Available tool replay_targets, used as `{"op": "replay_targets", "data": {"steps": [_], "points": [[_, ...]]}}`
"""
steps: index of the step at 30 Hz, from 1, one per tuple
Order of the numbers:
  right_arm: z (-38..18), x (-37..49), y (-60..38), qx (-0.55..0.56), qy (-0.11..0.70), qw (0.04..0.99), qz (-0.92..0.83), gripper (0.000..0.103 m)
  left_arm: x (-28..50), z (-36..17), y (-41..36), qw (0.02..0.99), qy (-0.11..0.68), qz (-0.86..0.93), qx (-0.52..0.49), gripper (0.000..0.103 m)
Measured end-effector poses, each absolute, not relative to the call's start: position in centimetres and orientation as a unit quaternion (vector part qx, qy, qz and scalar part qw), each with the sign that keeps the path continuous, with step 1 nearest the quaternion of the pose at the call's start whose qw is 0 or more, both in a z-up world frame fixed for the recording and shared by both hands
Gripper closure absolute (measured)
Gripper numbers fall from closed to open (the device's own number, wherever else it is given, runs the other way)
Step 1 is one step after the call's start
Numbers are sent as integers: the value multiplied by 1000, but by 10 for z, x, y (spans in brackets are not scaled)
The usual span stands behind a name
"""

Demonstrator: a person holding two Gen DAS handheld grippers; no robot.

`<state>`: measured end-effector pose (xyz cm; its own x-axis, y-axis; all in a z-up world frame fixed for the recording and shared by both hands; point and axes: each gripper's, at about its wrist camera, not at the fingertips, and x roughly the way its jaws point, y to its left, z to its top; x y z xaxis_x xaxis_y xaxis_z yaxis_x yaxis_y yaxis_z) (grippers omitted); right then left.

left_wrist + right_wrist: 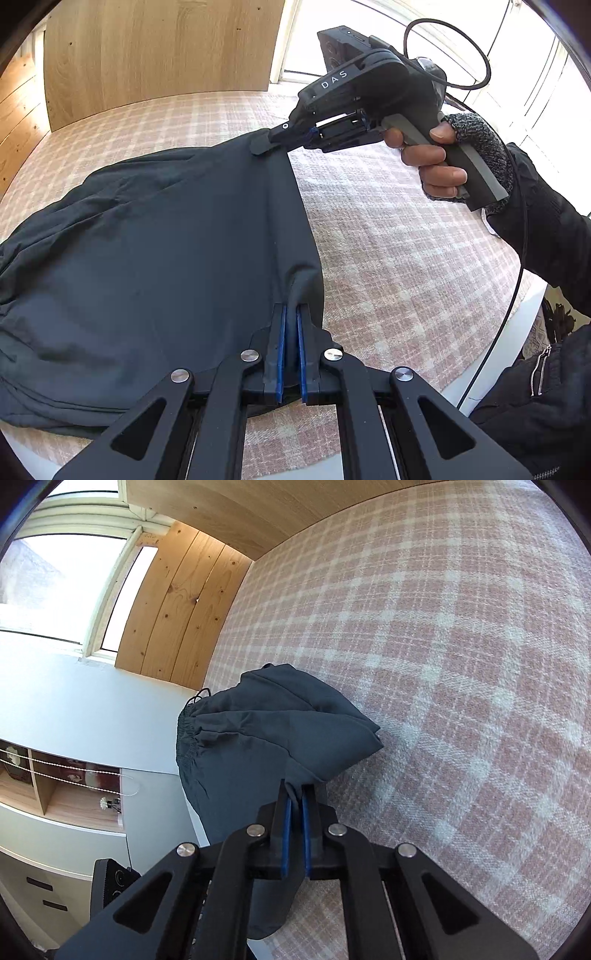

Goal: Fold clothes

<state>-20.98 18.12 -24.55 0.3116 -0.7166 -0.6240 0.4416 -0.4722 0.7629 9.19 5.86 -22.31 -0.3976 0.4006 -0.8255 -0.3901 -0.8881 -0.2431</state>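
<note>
A dark blue-grey garment point(155, 266) lies spread over the pink and white checked bed cover point(399, 258). My left gripper point(291, 314) is shut on a pinched fold of the garment's near right edge, cloth showing between its blue pads. At the far end of that same edge, my right gripper point(264, 146), held in a person's gloved hand point(447, 158), is shut on the cloth. In the right wrist view the right gripper point(297, 794) pinches the garment point(258, 746), whose gathered elastic waistband point(184, 734) sits at the left by the bed's edge.
A wooden headboard panel point(159, 48) and wood-plank wall point(177, 605) border the bed. A bright window point(461, 55) is behind the hand. A white surface and shelf unit point(62, 786) stand beside the bed. A black cable point(513, 306) hangs from the right gripper.
</note>
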Motion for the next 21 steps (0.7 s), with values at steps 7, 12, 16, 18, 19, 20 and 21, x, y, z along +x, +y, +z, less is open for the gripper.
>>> {"op": "replay_targets", "data": {"steps": [7, 12, 16, 18, 19, 20, 21], "points": [[-250, -202, 172, 645, -18, 460, -610, 96, 101, -221, 64, 249, -14, 829, -501, 72], [-269, -210, 181, 671, -43, 435, -599, 88, 117, -197, 22, 209, -24, 842, -497, 70], [-272, -209, 183, 668, -44, 439, -600, 85, 114, -190, -32, 126, -17, 855, -502, 55], [-271, -208, 183, 666, -44, 441, -600, 84, 106, -188, -71, 73, -16, 859, -507, 54], [-271, -208, 183, 666, -44, 440, -601, 84, 101, -188, -92, 46, -15, 859, -510, 53], [-271, -207, 183, 666, -44, 440, -601, 84, 95, -188, -113, 22, -16, 859, -512, 52], [-271, -206, 183, 666, -45, 439, -602, 83, 85, -191, -130, 7, -22, 858, -514, 50]]}}
